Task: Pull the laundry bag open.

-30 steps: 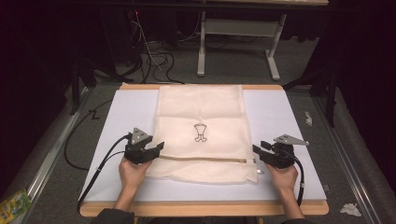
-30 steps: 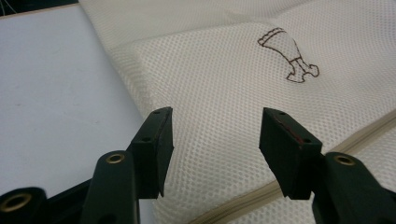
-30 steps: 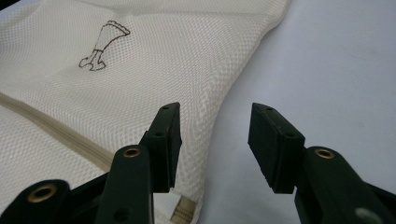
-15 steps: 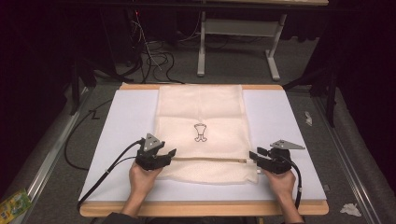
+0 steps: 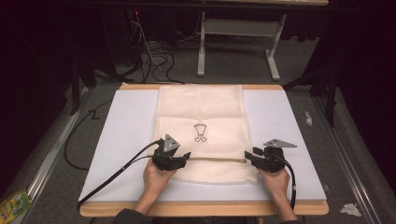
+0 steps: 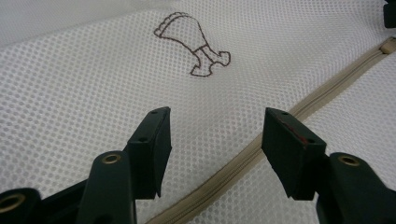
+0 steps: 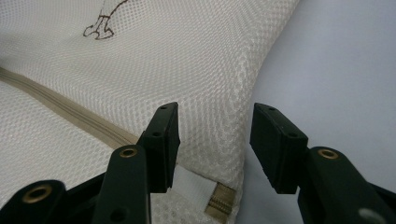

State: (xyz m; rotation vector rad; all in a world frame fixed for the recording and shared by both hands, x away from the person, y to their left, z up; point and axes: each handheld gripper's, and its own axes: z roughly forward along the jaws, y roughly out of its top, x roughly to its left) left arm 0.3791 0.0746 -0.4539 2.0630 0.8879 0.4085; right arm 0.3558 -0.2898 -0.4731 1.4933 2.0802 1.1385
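Cream mesh laundry bag (image 5: 201, 126) with beige zipper (image 5: 215, 159) and small brown printed emblem (image 5: 200, 132), flat at centre of white table mat (image 5: 126, 140). Left gripper (image 5: 180, 158) now shifted inward from bag's left edge onto zipper's left end, right gripper (image 5: 252, 157) at zipper's right end by bag's corner, both with jaws apart and clamping nothing; likely lined up for working the zipper. Beyond bag: crumpled paper scraps (image 5: 308, 117) off mat's right edge, black cables (image 5: 154, 58) on floor behind, nothing obstructing.

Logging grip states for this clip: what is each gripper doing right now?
Left gripper: open, holding nothing, over the mesh bag near its zipper.
Right gripper: open, holding nothing, at the bag's right edge.
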